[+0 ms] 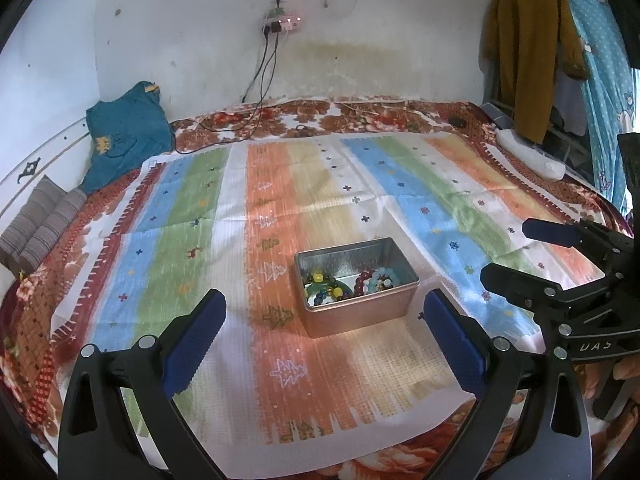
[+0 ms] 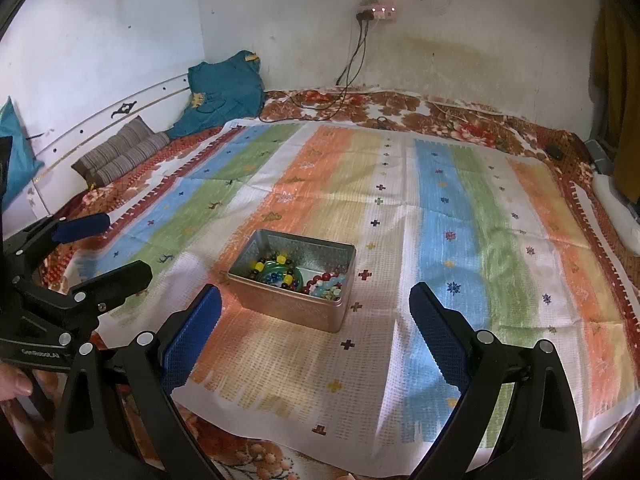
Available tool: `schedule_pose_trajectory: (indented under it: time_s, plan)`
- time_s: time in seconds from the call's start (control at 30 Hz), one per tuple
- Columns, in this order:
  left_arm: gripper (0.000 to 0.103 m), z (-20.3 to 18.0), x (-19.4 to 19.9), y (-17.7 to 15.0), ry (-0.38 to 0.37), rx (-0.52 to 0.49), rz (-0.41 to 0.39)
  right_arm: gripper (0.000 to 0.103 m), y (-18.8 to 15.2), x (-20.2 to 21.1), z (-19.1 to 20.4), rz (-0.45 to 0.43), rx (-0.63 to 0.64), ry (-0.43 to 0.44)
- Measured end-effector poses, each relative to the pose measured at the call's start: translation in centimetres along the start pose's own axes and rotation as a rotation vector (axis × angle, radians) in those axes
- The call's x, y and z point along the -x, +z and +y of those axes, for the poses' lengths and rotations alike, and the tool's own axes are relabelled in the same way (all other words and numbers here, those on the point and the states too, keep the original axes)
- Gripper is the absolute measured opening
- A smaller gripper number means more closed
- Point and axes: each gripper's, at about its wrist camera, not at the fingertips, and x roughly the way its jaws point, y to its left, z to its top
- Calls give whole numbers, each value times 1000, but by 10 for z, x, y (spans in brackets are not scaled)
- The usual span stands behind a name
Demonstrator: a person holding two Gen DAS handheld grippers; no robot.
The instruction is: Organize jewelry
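A silver metal tin stands on a striped cloth on a bed. It holds several bead bracelets: dark beads with yellow ones, red ones and pale blue ones. My left gripper is open and empty, just in front of the tin. In the right wrist view the tin sits ahead and slightly left of my right gripper, which is open and empty. The right gripper also shows at the right of the left wrist view. The left gripper shows at the left of the right wrist view.
A teal garment and a striped folded cloth lie at the back left by the wall. Cables hang from a wall socket onto the bed. Clothes hang at the right. A white object lies on the bed's right edge.
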Motion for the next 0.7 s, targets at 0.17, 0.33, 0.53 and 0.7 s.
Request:
schedule_pose_trajectory:
  time_s: [0.17, 0.33, 0.53, 0.7]
  plan:
    - [97, 4, 2, 1, 3, 15, -12, 96, -2, 4, 2, -19, 0, -2]
    - [97, 3, 3, 2, 3, 15, -18, 96, -4, 10, 3, -47, 5, -1]
    - [97, 4, 5, 3, 6, 21, -27, 96, -3, 13, 2, -67, -3, 0]
    - [97, 4, 7, 5, -2, 22, -34, 96, -4, 14, 2, -71, -3, 0]
